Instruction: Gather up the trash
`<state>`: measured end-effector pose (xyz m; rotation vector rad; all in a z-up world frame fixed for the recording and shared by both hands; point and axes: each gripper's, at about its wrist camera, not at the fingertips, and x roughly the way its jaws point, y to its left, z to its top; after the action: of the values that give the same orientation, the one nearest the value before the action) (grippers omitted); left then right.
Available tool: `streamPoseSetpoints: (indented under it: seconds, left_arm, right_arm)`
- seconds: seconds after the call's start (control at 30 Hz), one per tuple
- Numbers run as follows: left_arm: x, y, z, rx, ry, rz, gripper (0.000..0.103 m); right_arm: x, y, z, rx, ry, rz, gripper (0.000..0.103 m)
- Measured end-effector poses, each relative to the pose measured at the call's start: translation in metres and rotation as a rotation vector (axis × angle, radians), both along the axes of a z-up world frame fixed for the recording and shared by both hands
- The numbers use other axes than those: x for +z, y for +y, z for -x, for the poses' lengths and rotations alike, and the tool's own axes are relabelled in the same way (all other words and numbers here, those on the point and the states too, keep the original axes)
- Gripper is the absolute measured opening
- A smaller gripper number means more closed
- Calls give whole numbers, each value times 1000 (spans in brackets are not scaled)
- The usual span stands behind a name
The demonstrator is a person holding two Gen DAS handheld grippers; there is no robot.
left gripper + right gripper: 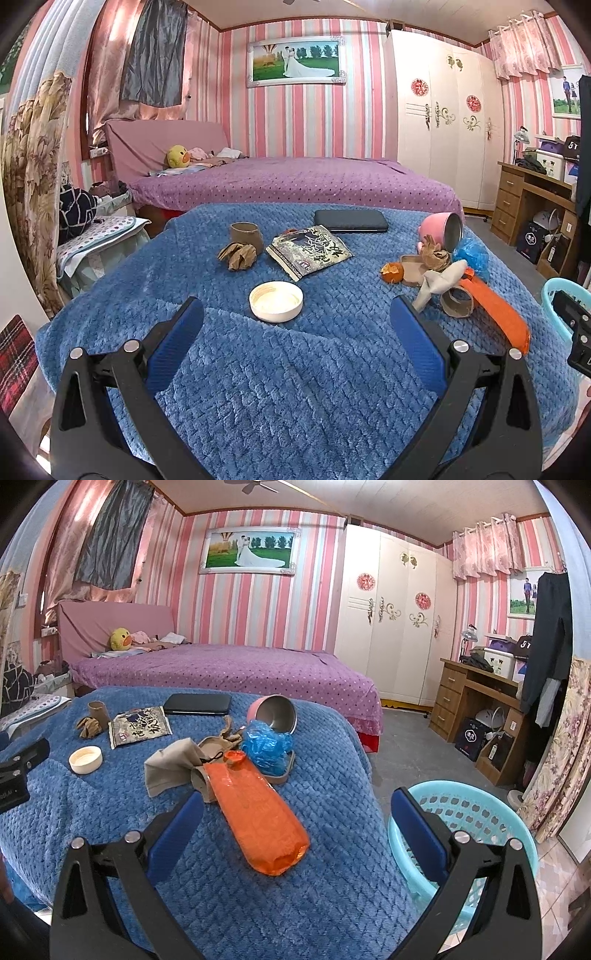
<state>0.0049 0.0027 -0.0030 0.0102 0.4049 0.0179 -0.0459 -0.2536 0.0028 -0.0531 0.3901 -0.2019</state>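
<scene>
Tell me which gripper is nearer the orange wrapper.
Right. The right gripper hovers open right over the orange wrapper; the left gripper sits off to its left, facing the white lid.

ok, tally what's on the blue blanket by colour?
Orange: 2 - wrapper, peel
Brown: 3 - tube, tube, crumpled paper
Blue: 1 - plastic bag
White: 1 - lid
Pink: 1 - cup
Black: 2 - snack packet, case
Total: 10

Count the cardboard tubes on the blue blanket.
2. One cardboard tube stands upright at the far left, behind a crumpled brown paper. The other tube lies on its side at the right, against the orange wrapper. The clutter there may hide more.
</scene>
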Motion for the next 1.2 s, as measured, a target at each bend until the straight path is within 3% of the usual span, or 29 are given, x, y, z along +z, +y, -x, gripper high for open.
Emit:
streamPoseSetpoints:
  seconds: [0.53, 0.87, 1.03, 1.2]
  left_arm:
    - [3, 0, -9, -33, 19, -9, 98]
    - [12, -4, -30, -63, 34, -17, 98]
    - [5, 4, -49, -52, 67, -7, 98]
    - [-3, 11, -56, -43, 92, -2, 98]
  right_arm:
    - [0, -15, -9, -3, 2, -40, 99]
    - [29, -22, -38, 1, -23, 5, 99]
    - [4, -32, -53, 20, 27, -61, 99]
    - [-21, -27, -67, 39, 115, -42, 99]
